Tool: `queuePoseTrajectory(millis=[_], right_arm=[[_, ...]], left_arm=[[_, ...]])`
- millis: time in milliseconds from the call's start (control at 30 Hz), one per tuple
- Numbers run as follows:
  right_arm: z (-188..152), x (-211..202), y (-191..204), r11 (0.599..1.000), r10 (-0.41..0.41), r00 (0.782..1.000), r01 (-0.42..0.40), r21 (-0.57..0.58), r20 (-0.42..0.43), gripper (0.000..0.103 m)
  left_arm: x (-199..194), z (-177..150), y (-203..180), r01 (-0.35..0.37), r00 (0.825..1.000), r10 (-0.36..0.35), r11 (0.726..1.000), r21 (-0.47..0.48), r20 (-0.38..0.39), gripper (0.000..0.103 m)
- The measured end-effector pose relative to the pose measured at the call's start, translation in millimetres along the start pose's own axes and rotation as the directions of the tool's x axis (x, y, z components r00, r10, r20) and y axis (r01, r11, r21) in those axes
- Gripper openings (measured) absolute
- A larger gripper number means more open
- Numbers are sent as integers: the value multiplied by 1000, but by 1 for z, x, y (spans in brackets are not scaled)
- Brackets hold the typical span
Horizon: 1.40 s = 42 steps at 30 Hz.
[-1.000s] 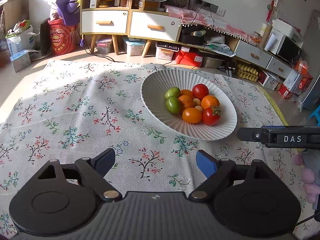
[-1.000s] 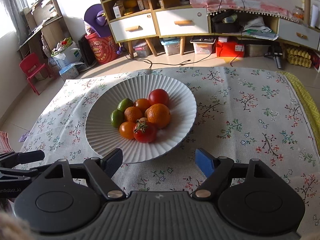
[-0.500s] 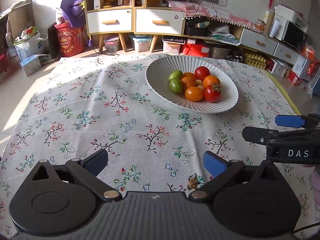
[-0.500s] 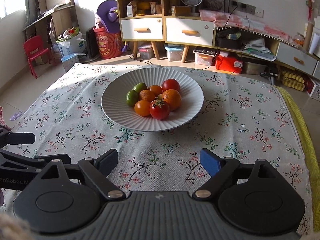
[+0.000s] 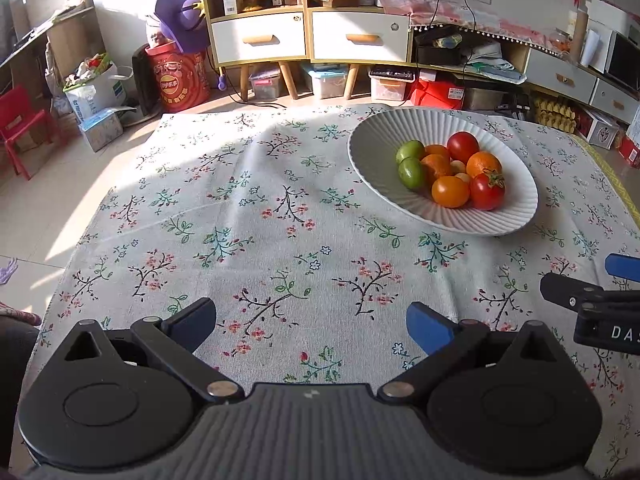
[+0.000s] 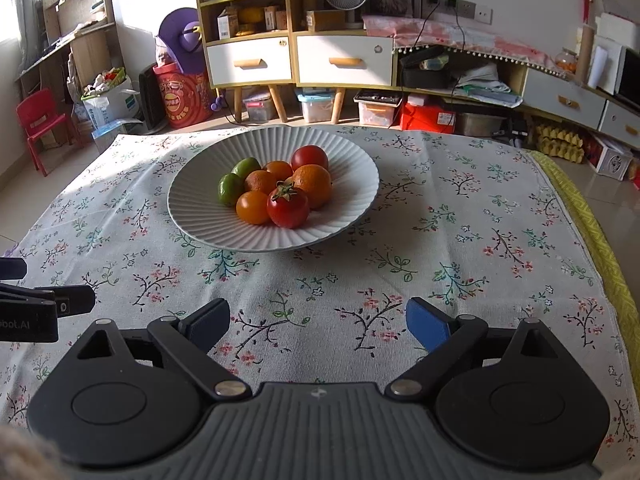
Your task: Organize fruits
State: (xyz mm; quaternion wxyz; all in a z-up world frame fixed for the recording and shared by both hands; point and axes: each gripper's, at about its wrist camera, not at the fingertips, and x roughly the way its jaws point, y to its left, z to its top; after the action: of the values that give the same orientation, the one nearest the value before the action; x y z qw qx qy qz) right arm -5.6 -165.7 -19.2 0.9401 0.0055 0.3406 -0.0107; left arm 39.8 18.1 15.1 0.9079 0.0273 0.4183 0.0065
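A white ribbed bowl (image 5: 368,152) (image 6: 192,216) stands on the floral tablecloth (image 5: 260,220) (image 6: 460,220). It holds red tomatoes (image 6: 288,208) (image 5: 486,191), oranges (image 6: 314,184) (image 5: 450,191) and two green fruits (image 6: 230,194) (image 5: 412,172). My left gripper (image 5: 310,326) hovers open over bare cloth, with the bowl ahead to its right. My right gripper (image 6: 318,326) is near the table's front, its jaws opening with nothing between them, and the bowl lies ahead slightly left. Each gripper shows at the edge of the other's view.
Behind the table stand a wooden cabinet with white drawers (image 6: 296,60), a red bucket (image 6: 180,96), storage boxes (image 6: 316,106) on the floor and a red child's chair (image 6: 38,124). A yellow mat edge (image 6: 592,232) runs along the table's right side.
Both grippers have drawn back from the bowl, which now looks farther away in each view. Both pairs of jaws stand wider than before.
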Motion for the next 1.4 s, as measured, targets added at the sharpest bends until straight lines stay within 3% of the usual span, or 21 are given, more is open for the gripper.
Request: queuePoseTrajectory(millis=[200,400,767,1400], right_arm=[[6,6,4,1000,-7,1000,7,14,15,95],[8,12,2,999,-32,999,32,17,10,97],[3,12,-4,999,-41,999,41,-12,4,98],[-6,-11,-24,999,20,1000,-20,41,-14,100]], left_arm=[[10,11,3,-41,999,40,998,-56,-13,103],[5,24,-1,-17,1000,18,992,-123,8,103],[7,10,-14,-4,999,1,996,-84,-44,103],[-5,6,-25,8,999,-11,997,-76,-45,103]])
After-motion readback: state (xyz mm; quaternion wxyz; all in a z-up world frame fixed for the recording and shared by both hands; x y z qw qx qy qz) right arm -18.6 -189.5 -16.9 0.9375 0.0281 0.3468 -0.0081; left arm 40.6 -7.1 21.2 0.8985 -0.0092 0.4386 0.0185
